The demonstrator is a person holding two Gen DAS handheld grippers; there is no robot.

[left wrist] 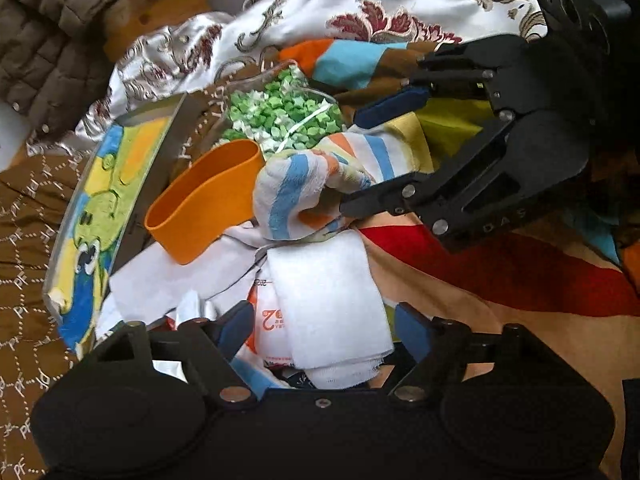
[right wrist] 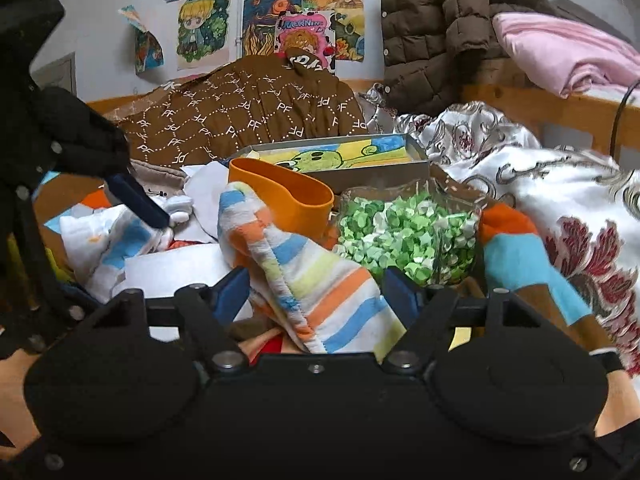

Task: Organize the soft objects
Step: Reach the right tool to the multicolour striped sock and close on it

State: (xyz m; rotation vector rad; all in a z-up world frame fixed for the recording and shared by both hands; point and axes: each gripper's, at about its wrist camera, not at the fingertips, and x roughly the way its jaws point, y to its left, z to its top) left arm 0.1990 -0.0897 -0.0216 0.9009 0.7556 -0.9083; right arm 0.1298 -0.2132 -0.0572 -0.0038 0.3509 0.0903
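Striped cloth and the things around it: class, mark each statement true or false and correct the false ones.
1. An orange cup lies beside the striped cloth. True.
2. The clear bag holds red beads. False: it holds small green and white paper stars.
3. The striped cloth lies between the fingers of the right hand-held gripper. True.
4. The brown quilted jacket lies flat under the cup. False: it hangs at the back, over the wooden rail.
5. A white cloth lies between the fingers of the left hand-held gripper. True.
6. The shallow grey box is empty. False: a colourful drawing lies in it.
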